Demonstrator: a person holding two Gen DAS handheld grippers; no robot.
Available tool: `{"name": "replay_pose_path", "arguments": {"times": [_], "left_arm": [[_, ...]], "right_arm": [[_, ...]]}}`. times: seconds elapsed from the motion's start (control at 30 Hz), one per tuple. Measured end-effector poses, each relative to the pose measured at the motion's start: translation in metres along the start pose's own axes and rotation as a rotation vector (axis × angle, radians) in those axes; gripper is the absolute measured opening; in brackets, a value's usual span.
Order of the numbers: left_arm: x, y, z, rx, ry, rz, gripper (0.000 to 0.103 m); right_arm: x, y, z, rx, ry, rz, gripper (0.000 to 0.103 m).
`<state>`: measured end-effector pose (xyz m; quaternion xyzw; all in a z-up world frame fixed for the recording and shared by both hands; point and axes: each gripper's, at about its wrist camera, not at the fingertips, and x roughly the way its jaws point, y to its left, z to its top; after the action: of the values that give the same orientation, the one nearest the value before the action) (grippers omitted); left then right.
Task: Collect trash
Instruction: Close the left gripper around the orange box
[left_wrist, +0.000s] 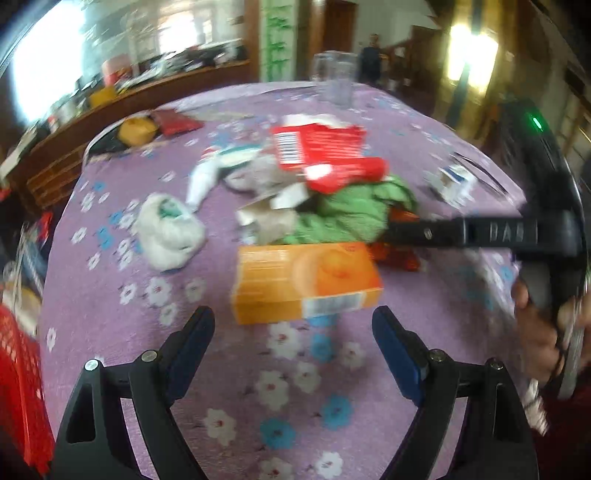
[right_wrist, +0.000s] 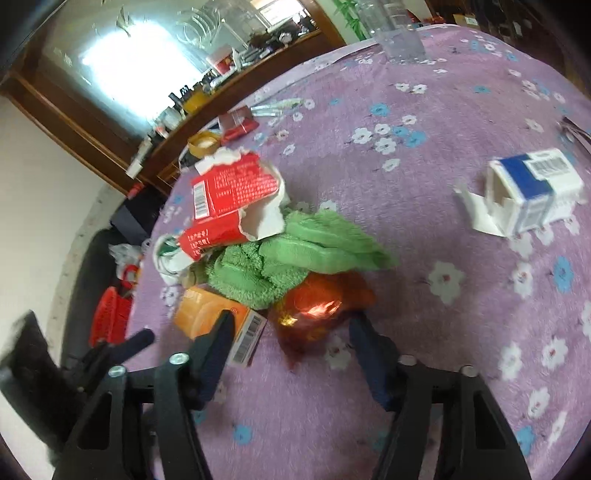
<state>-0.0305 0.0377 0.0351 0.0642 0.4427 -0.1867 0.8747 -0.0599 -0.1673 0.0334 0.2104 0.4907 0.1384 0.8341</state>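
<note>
Purple flowered cloth covers the table, with trash heaped near its middle. Left gripper, jaws spread and empty, hovers just short of an orange box lying flat at the near edge of the heap. Behind the box sits a crumpled green towel, and on the towel's far side rests a torn red carton. White tissue lies apart to the left; a blue-and-white box lies apart to the right. Right gripper, seen from its own camera, has jaws parted on either side of a red foil wrapper, which lies on the cloth against the towel; the pads do not visibly press on it. The orange box lies just left of the wrapper, partly behind the left finger. A red basket stands beyond the table's left edge. A clear glass stands at the far side.
</note>
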Motion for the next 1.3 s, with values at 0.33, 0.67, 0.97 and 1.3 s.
{"name": "replay_pose_path", "arguments": {"times": [0.33, 0.67, 0.97, 1.3], "left_arm": [[-0.010, 0.038, -0.018, -0.223, 0.034, -0.066, 0.086], [-0.025, 0.075, -0.021, -0.351, -0.002, -0.022, 0.086], [0.020, 0.087, 0.005, -0.450, 0.051, -0.006, 0.086], [0.017, 0.080, 0.005, -0.427, 0.002, 0.010, 0.044]], "right_arm": [[0.016, 0.026, -0.020, -0.133, 0.040, 0.046, 0.029], [0.022, 0.040, -0.037, -0.186, 0.103, 0.192, 0.022], [0.006, 0.024, -0.039, -0.155, 0.078, 0.135, 0.031], [-0.014, 0.011, -0.034, -0.136, 0.030, 0.113, 0.046]]}}
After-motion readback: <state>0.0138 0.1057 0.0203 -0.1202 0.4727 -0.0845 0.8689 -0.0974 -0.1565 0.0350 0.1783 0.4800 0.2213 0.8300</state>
